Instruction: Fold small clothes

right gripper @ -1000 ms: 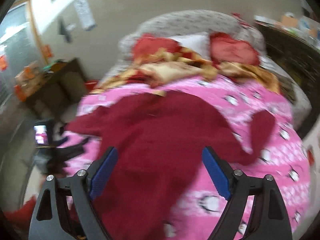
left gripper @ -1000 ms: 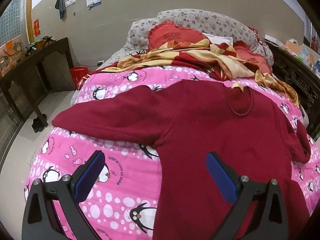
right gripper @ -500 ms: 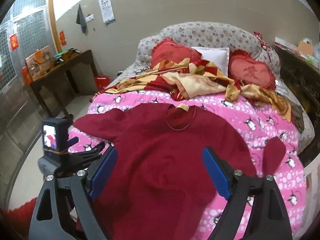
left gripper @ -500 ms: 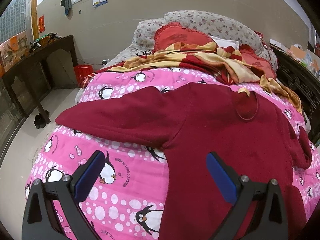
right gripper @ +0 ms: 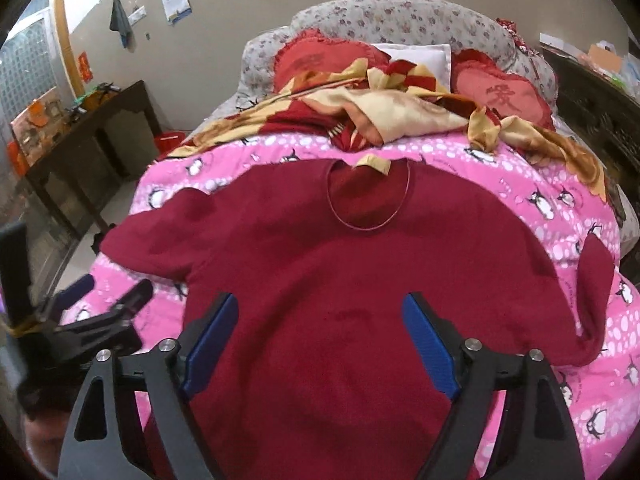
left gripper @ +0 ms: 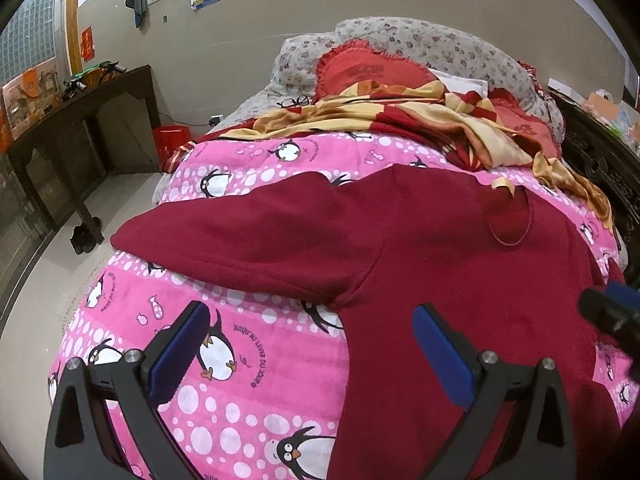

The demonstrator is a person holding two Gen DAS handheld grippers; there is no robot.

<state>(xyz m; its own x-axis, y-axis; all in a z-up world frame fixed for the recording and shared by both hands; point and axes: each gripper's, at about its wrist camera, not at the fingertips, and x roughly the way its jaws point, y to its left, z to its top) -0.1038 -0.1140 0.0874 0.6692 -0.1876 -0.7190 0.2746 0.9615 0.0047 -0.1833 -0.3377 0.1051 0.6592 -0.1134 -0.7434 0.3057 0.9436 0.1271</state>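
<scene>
**Fingers spread wide, nothing gripped, over a soft red sweater**

Fingers of both grippers stand apart and empty: the left gripper (left gripper: 308, 344) hangs over the sweater's side edge, one pad above the quilt (left gripper: 248, 412) and the other above red cloth; the right gripper (right gripper: 320, 340) hangs over the middle of the body, its jaws having just narrowed slightly with nothing pressed between them.

Spread face up on the pink penguin quilt, the sweater (right gripper: 352, 280) fills the centre of the right view, neckline (right gripper: 368, 200) toward the top, one sleeve (left gripper: 240, 232) reaching to the left of the left view, the other (right gripper: 596, 276) bent at the right edge of the right view.

It looks like thick, fleecy knit: soft, limp, light, not slippery, likely to sag and drag on the quilt. Best holds are probably the edges, a sleeve's cuff or shoulder seam, or the hem corners, pinching only the sweater and not the quilt beneath
</scene>
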